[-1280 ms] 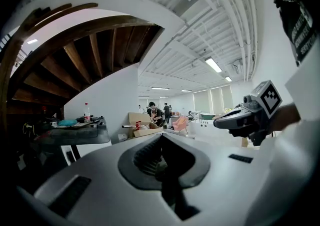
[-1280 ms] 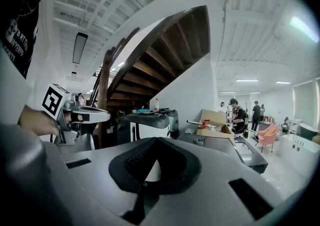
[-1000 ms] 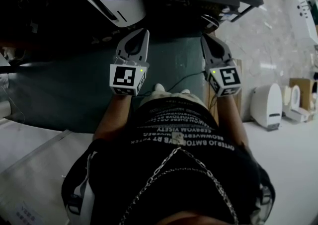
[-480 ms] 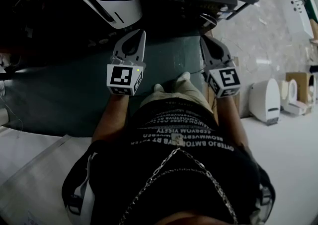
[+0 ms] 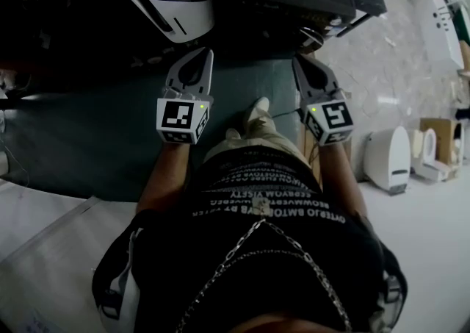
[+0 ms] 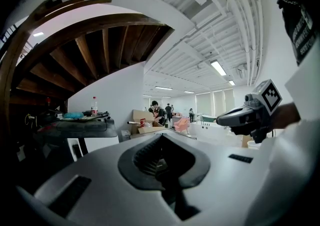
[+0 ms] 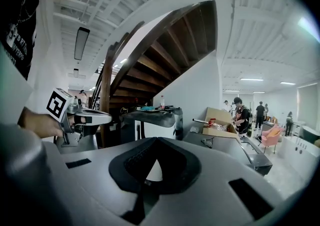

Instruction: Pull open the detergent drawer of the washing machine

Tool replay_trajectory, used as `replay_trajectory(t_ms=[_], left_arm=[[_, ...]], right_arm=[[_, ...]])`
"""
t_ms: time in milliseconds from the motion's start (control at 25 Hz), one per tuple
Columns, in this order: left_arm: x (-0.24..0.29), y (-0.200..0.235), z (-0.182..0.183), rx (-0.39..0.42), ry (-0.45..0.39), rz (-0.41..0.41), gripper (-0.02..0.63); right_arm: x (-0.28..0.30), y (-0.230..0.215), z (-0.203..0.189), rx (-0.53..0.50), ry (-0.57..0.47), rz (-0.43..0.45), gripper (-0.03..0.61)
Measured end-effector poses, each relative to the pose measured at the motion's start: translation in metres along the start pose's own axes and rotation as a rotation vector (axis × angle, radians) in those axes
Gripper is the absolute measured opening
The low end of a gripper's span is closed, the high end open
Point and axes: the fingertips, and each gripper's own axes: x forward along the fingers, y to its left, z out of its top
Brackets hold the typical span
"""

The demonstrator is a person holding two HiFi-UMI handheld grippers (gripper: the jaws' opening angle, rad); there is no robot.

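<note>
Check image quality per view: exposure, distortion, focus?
Head view: badly underexposed, top nearly black; only left gripper and right gripper read well. Left gripper view: heavy fisheye, staircase bends, near jaws soft. Right gripper view: same warp, ceiling light blown out.

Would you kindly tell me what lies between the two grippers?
Head view: the person's pale shoe, on the dark floor, lies between left gripper and right gripper.

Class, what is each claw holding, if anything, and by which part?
Nothing is held: the left claw and the right claw are both shut, with nothing between their jaws.
</note>
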Motion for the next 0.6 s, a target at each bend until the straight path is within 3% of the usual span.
replay_trajectory(t_ms=[600], left_arm=[[0.078, 0.0, -0.006, 0.013, 0.074, -0.03, 0.005]], right_arm=[[0.057, -0.053, -0.012, 0.054, 0.022, 0.046, 0.002]])
